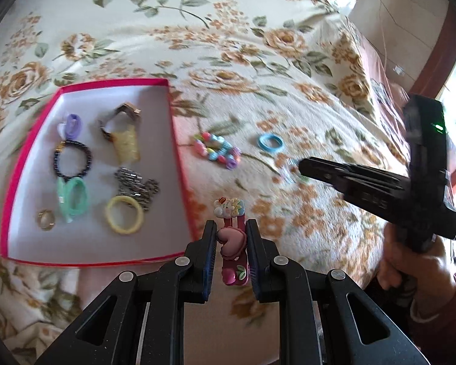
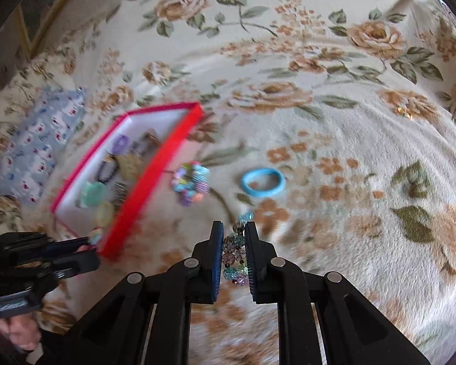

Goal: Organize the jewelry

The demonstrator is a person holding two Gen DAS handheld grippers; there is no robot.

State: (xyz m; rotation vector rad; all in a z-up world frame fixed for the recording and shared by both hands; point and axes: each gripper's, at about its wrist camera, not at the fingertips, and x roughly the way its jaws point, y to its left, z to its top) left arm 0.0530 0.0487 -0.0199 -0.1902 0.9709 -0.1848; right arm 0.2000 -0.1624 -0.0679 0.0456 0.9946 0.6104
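My left gripper (image 1: 231, 228) is shut on a pink cartoon hair clip (image 1: 231, 243), held just right of the pink-rimmed box (image 1: 179, 152). The box holds several hair ties, a ring and clips. My right gripper (image 2: 232, 231) is shut on a glittery bead bracelet (image 2: 235, 255) above the blanket. The right gripper also shows in the left wrist view (image 1: 304, 167), the left one in the right wrist view (image 2: 88, 243). A colourful bead bracelet (image 1: 217, 149) (image 2: 191, 184) and a blue hair tie (image 1: 270, 143) (image 2: 263, 181) lie on the blanket right of the box.
Everything lies on a floral fleece blanket (image 1: 228, 45) over a bed. A blue patterned cloth (image 2: 36, 149) lies left of the box. The bed edge and floor (image 1: 410, 15) are at the far right of the left wrist view.
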